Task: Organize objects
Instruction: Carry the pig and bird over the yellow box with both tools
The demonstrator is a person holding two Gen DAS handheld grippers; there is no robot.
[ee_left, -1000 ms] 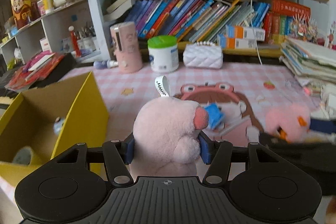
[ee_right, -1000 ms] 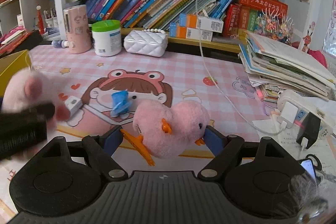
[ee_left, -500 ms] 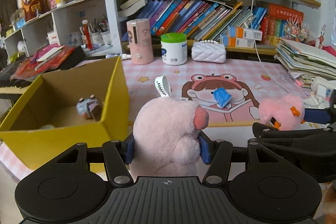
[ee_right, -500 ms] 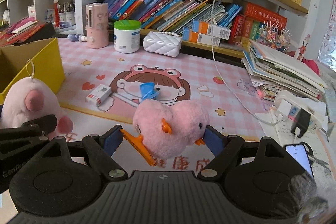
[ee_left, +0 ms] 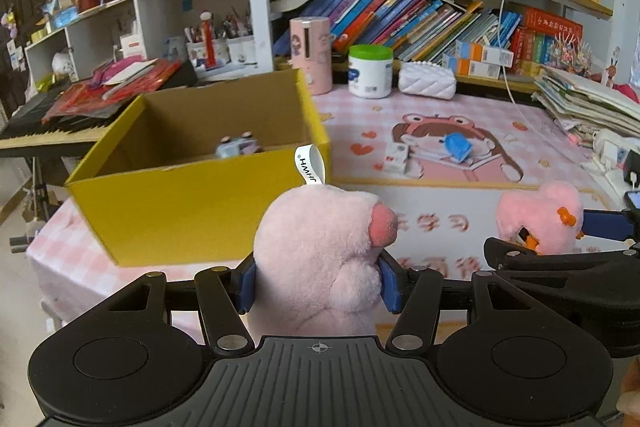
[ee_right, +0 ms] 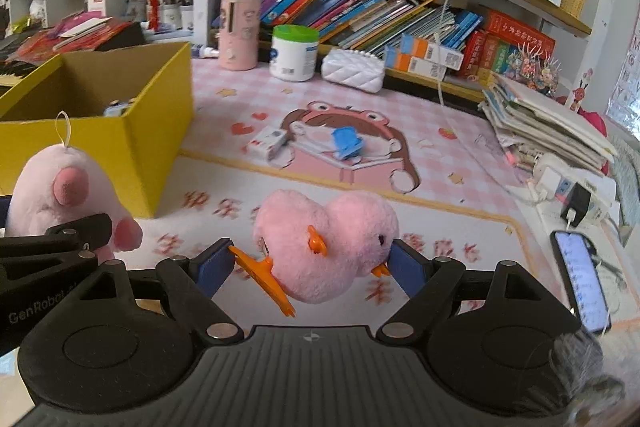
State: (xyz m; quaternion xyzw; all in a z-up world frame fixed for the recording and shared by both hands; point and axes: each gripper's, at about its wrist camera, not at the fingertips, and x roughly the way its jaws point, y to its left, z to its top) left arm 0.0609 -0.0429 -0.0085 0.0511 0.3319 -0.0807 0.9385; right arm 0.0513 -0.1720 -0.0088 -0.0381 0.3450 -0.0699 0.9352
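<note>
"JHWH" on the pig plush's tag (ee_left: 310, 165); "GenRobot" on the left claw (ee_right: 36, 313).

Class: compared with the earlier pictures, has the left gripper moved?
Yes. The left gripper, holding the pig plush, has backed away from the bookshelf; the yellow box now shows whole.

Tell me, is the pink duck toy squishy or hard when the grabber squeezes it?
Probably squishy: the pink duck toy is fluffy plush, and the right gripper has its blue pads pressed into its sides. It likely weighs little, since that squeeze alone holds it above the mat. Its orange beak looks thin, so it may flop.
</note>
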